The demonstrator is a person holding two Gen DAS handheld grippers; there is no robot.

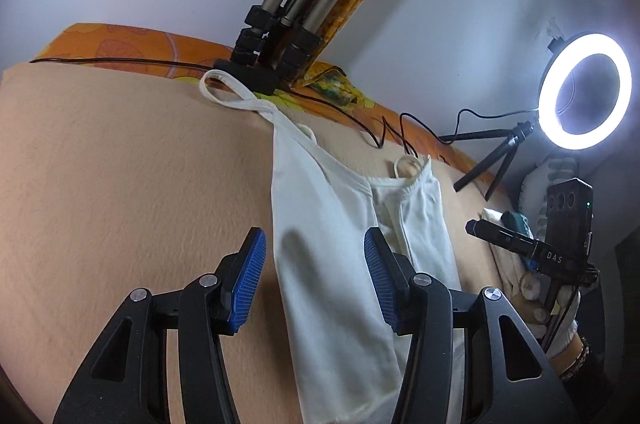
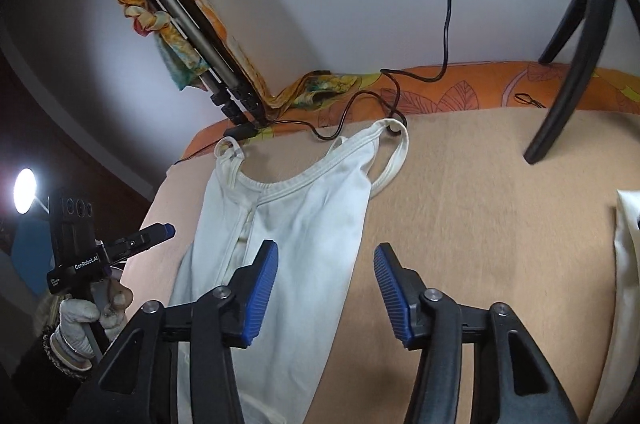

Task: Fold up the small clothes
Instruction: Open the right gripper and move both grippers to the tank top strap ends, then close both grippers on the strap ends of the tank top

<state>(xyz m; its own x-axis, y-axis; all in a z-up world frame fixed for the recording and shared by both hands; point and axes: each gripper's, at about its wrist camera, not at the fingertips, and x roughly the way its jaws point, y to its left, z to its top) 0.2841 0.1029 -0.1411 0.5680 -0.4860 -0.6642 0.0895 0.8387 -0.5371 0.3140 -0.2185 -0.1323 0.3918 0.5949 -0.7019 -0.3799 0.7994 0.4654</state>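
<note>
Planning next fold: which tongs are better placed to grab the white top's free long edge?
Left tongs: open, straddling the white ribbed cotton tank top's edge. Right tongs gape mostly over the peach blanket.

Readable text, two items only. Left wrist view: the right gripper (image 1: 476, 226), seen at the frame's right side, carries white letters "DAS" on its black body. Right wrist view: the left gripper (image 2: 166, 231), seen at the frame's left side, carries white lettering "GenRobot.AI" on its black body. Smaller print below it illegible.
</note>
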